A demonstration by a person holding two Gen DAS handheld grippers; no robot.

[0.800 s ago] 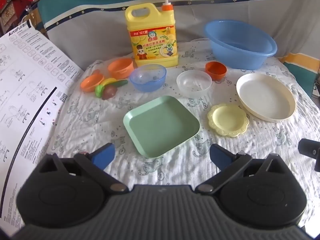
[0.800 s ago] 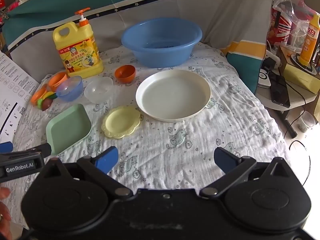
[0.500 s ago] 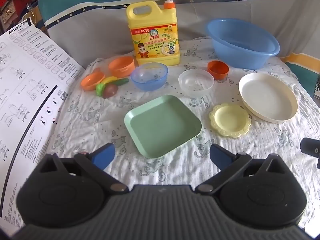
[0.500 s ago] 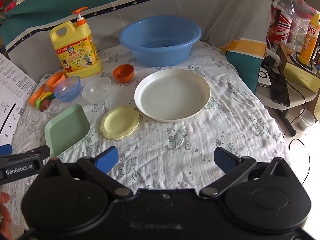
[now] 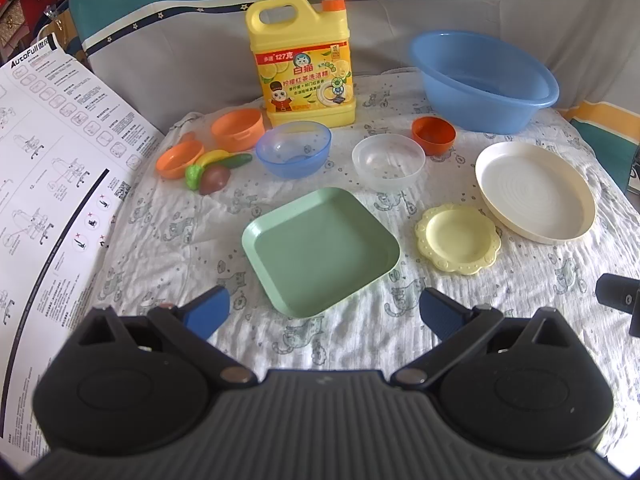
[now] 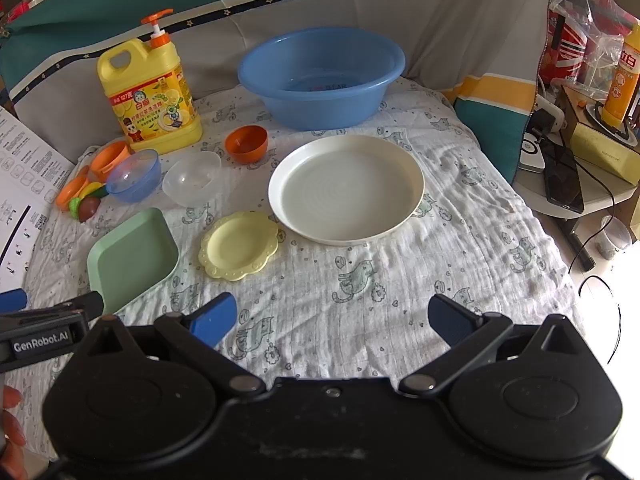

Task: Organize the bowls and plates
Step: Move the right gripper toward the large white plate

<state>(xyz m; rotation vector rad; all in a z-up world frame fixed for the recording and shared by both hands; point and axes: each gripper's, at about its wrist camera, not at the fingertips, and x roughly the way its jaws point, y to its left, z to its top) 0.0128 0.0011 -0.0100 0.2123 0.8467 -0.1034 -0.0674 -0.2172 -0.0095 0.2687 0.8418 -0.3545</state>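
Both views are drifting slightly nearer; left gripper [image 5: 322,312] and right gripper [image 6: 334,318] are hovering wide apart, empty, surveying the square green plastic plate [image 5: 320,250] first.

A cat-print cloth [image 5: 168,236] carries plates, bowls, basin and detergent jug.

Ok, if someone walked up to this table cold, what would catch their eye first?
Probably the tall yellow detergent jug with its orange pump, standing at the back of the cloth, and the big blue basin to its right. Next would be the large white plate at centre right, with the small yellow scalloped plate and the green square plate lined up to its left.
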